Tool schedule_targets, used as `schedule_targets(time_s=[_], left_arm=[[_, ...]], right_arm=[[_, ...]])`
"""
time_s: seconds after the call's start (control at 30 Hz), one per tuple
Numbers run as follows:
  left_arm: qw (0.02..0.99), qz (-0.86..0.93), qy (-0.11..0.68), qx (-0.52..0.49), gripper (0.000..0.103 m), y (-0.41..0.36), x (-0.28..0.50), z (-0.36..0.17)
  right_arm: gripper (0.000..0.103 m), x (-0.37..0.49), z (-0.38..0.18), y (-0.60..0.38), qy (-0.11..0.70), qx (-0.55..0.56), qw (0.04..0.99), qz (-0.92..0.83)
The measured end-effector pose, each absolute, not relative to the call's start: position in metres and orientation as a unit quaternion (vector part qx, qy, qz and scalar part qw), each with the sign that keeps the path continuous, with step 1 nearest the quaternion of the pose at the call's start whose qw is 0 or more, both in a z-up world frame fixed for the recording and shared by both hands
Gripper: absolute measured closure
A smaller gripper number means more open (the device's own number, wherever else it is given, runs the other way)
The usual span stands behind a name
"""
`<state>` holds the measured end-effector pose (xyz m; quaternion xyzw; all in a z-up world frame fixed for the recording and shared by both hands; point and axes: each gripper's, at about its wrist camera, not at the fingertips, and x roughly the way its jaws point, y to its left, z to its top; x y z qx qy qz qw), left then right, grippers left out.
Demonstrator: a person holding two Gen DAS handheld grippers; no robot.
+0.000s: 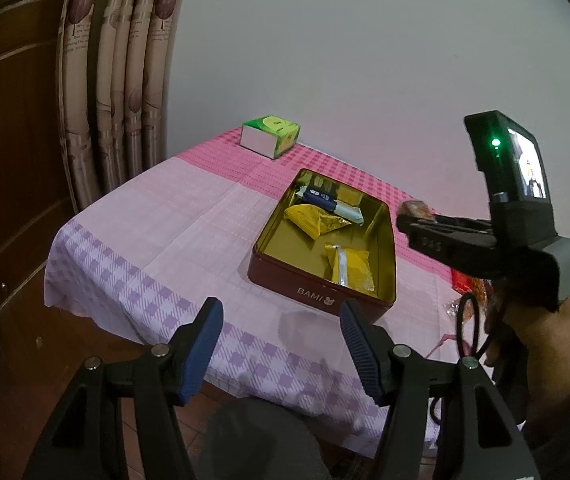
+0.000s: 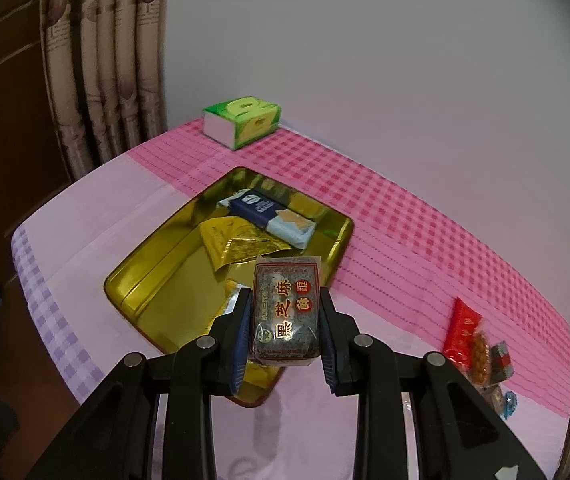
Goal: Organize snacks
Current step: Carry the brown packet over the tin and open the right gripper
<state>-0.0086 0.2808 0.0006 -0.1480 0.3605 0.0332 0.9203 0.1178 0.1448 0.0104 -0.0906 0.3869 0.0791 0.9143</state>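
Left wrist view: we are looking at the red tin (image 1: pixel 317 280) sitting on the pink checked tabletop (image 1: pixel 173 216).
Left tongs (image 1: pixel 281 344): we are holding them wide apart with nothing between them, hovering just in front of the tin's near wall.
Inside the tin: two yellow packets (image 1: pixel 317 222) and a blue bar (image 1: pixel 321 198) are lying on the gold floor.
Right tongs from this side (image 1: pixel 409 222): we are carrying a snack over the tin's right rim.
Green box (image 1: pixel 271 134): it is standing well behind the tin.

Right wrist view: we are gripping the dark sesame cake packet (image 2: pixel 285 312) in the right tongs (image 2: pixel 285 338), narrowed onto its two long sides.
Packet's place: it is hanging above the tin's (image 2: pixel 133 280) near corner, not yet set down.
Loose snacks (image 2: pixel 473 344): they are waiting on the tabletop, well right of the tin.

Risk, as we are judging it: letting go this close to the rim could send the packet onto the edge and tip it out onto the tabletop.
Second risk: the glossy wrapper could slide between the pads if we are tilting too steeply.
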Motion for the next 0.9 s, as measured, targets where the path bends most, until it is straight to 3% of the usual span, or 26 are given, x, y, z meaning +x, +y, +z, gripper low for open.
schedule_targets(time_s=[0.9], left_arm=[[0.901, 0.041, 0.388, -0.187, 0.041, 0.302, 0.005, -0.017]], right_arm=[[0.076, 0.148, -0.038, 0.218, 0.423, -0.116, 0.890, 0.126]])
